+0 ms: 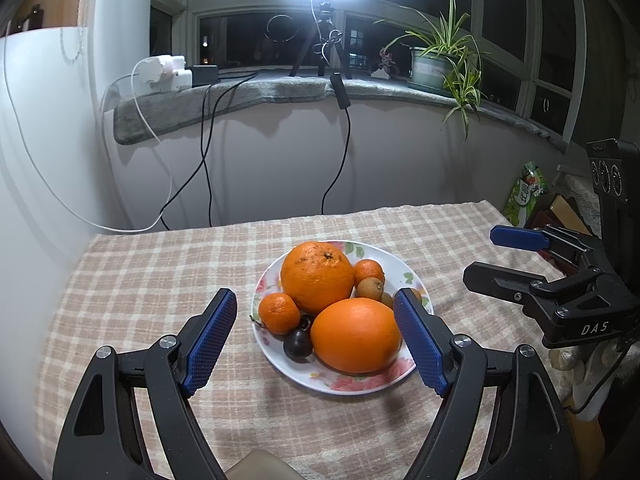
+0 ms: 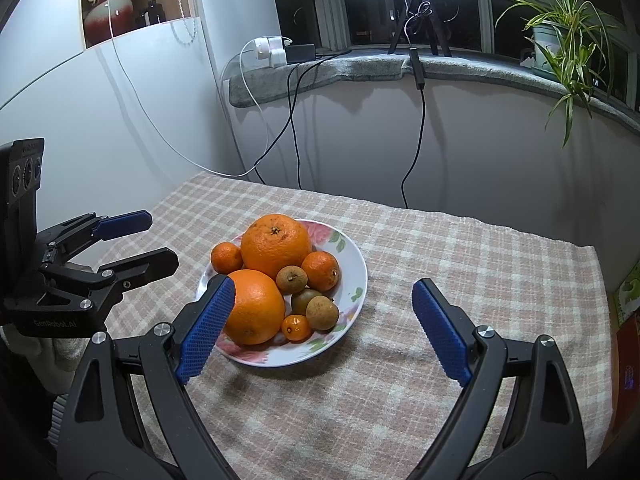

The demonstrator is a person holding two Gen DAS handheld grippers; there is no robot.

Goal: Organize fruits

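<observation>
All the fruits point(image 2: 276, 280) sat piled on the flowered plate point(image 2: 352, 256) in the middle of the checked cloth point(image 2: 460, 264). The left gripper point(image 1: 316, 336) at 6 o'clock and the right gripper point(image 2: 320, 328) at 4 o'clock were both spread wide, holding nothing.

A floral plate point(image 1: 404, 268) sits mid-frame on the checked worktop point(image 1: 160, 280), heaped with fruit: two large oranges point(image 1: 318, 276) touching, small mandarins point(image 1: 279, 313) beside them, brown longans point(image 2: 291, 279), a dark plum point(image 1: 298, 344), one tiny kumquat point(image 2: 296, 327).
</observation>
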